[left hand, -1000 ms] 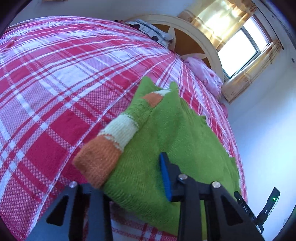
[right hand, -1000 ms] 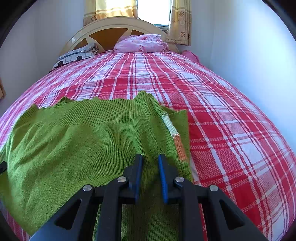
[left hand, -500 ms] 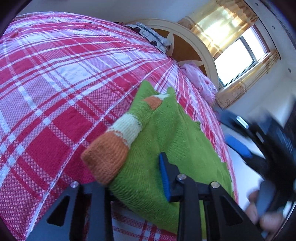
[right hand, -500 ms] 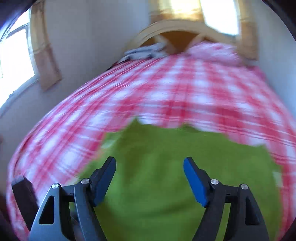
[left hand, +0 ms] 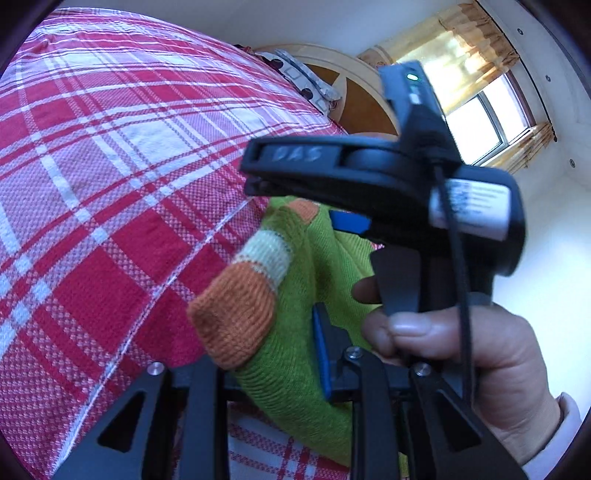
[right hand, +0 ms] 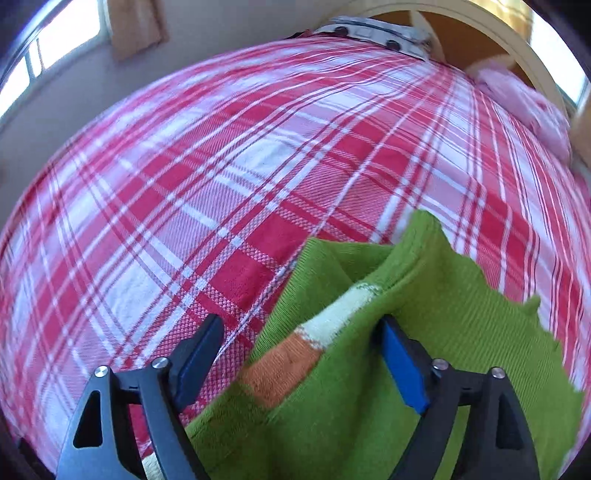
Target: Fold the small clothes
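A green knitted sweater (right hand: 424,350) is lying on the red-and-white checked bedspread (right hand: 221,184), its sleeve with the cream and orange cuff (left hand: 236,325) folded onto the body. The right gripper (right hand: 299,354) is being held with its jaws spread wide, straddling the sleeve and the sweater's edge without closing on them. The left gripper (left hand: 266,354) is positioned low over the cuff; one blue pad is showing, the other is hidden behind the cuff, so its grip cannot be told. Much of the left wrist view is being blocked by the right gripper's body and the hand (left hand: 461,343) holding it. A wooden headboard (left hand: 354,96), a pillow (right hand: 380,33) and a curtained window (left hand: 480,103) are standing beyond.
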`<state>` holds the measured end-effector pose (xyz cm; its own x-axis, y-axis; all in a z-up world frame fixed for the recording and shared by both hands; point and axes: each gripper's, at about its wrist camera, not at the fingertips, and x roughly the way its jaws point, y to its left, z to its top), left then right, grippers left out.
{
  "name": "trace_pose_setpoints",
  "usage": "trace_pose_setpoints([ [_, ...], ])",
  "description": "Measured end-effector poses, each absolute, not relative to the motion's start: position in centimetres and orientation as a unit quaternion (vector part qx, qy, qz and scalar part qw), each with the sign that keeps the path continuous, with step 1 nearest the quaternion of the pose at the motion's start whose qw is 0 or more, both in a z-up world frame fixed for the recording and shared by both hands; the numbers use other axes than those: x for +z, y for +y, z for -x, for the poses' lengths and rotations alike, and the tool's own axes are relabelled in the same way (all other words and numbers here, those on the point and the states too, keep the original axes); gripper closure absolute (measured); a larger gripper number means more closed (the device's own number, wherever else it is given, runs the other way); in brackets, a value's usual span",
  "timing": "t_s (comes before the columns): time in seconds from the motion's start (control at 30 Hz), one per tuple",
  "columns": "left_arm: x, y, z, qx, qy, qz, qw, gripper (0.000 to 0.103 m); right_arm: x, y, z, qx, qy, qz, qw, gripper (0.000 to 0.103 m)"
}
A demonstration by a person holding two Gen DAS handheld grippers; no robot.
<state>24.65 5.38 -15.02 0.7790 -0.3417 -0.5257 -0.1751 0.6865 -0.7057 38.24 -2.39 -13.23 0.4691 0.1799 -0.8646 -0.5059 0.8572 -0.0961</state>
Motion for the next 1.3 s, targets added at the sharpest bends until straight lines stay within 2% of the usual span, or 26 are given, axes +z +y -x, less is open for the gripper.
trace_pose_setpoints([
  [0.27,-15.1,5.5,-24.8,-0.045,0.332,0.393,0.856,0.077,-13.5,-2.1,-37.8,0.206,0.463,0.205,0.837,0.022],
  [0.3,-15.2,5.5,-24.8,-0.045,0.333,0.393,0.856,0.077,-13.6,-2.1,-37.8,0.205,0.462,0.204,0.838,0.029],
  [0.33,-15.2,5.5,-24.8,-0.045,0.334,0.392,0.856,0.077,-13.5,-2.2,-37.8,0.201,0.462,0.203,0.840,0.047],
  [0.43,-15.2,5.5,-24.9,-0.044,0.334,0.392,0.856,0.077,-13.3,-3.1,-38.1,0.203,0.467,0.191,0.839,0.061],
  [0.7,-15.3,5.6,-25.0,-0.045,0.335,0.391,0.856,0.077,-13.4,-3.5,-38.1,0.202,0.463,0.169,0.846,0.064],
  [0.77,-15.3,5.6,-25.0,-0.046,0.336,0.389,0.856,0.077,-13.3,-4.2,-38.3,0.208,0.464,0.141,0.849,0.069],
  [0.83,-15.3,5.6,-25.1,-0.046,0.338,0.385,0.858,0.078,-13.0,-5.2,-38.4,0.213,0.469,0.103,0.851,0.081],
  [0.93,-15.1,5.4,-25.2,-0.047,0.341,0.377,0.860,0.080,-12.6,-6.8,-38.4,0.223,0.472,0.050,0.852,0.087],
  [1.17,-14.6,5.3,-25.1,-0.055,0.345,0.360,0.865,0.080,-10.8,-10.7,-37.6,0.244,0.451,-0.073,0.855,0.089],
  [1.3,-13.2,4.2,-24.6,-0.048,0.339,0.313,0.886,0.081,-10.4,-12.3,-36.9,0.250,0.442,-0.091,0.857,0.089],
])
